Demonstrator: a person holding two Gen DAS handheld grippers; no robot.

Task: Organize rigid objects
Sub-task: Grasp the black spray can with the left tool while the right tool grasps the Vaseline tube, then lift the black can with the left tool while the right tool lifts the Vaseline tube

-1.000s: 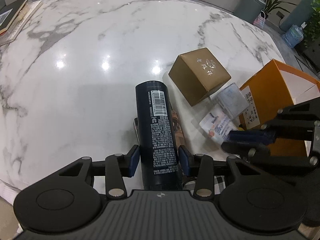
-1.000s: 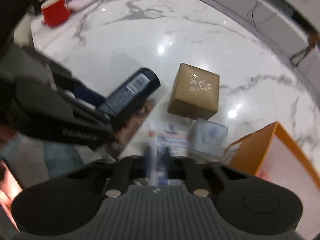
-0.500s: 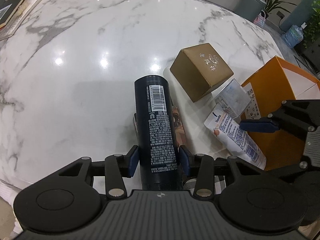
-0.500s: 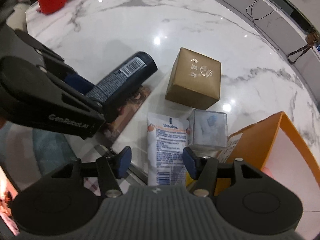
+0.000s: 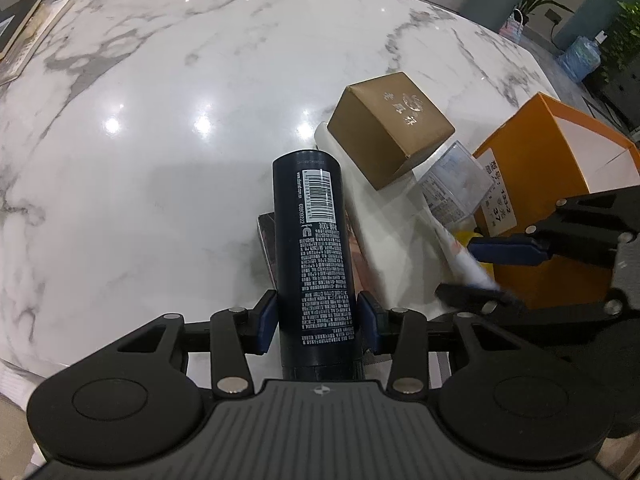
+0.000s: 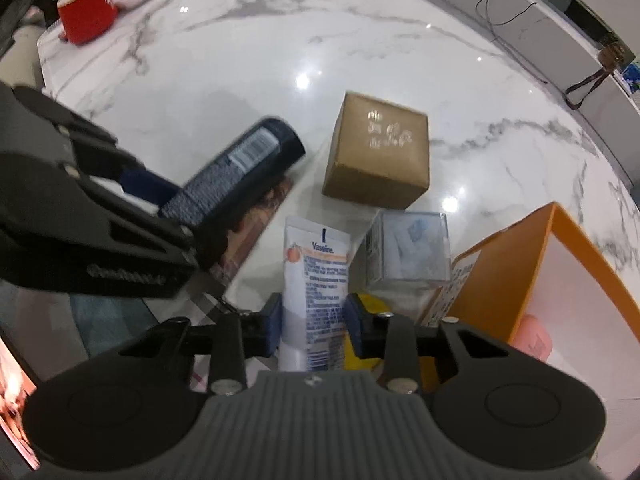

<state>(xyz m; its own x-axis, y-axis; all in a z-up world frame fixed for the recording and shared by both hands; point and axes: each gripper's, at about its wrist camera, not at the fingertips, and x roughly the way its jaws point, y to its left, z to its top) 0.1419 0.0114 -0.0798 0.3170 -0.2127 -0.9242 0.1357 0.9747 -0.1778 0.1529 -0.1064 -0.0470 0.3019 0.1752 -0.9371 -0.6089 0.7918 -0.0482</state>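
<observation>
My left gripper (image 5: 318,322) is shut on a dark navy bottle (image 5: 314,248) with a barcode, held above the marble table (image 5: 160,120); the bottle also shows in the right wrist view (image 6: 236,172). My right gripper (image 6: 314,330) is shut on a white Vaseline tube (image 6: 316,276), lifted beside the orange box (image 6: 560,280). In the left wrist view the tube (image 5: 460,256) sits between the right gripper's fingers (image 5: 508,248). A gold-brown box (image 5: 390,136) and a clear plastic box (image 5: 456,188) lie behind them.
A flat brown printed packet (image 6: 260,220) lies under the bottle. A yellow object (image 6: 368,320) lies beneath the right gripper. A pink item (image 6: 532,336) is inside the orange box. A red cup (image 6: 86,12) stands far left; books (image 5: 20,40) lie at the table's far left edge.
My right gripper has closed on the Vaseline tube and lifted it. My left gripper keeps hold of the navy bottle, shifted only slightly.
</observation>
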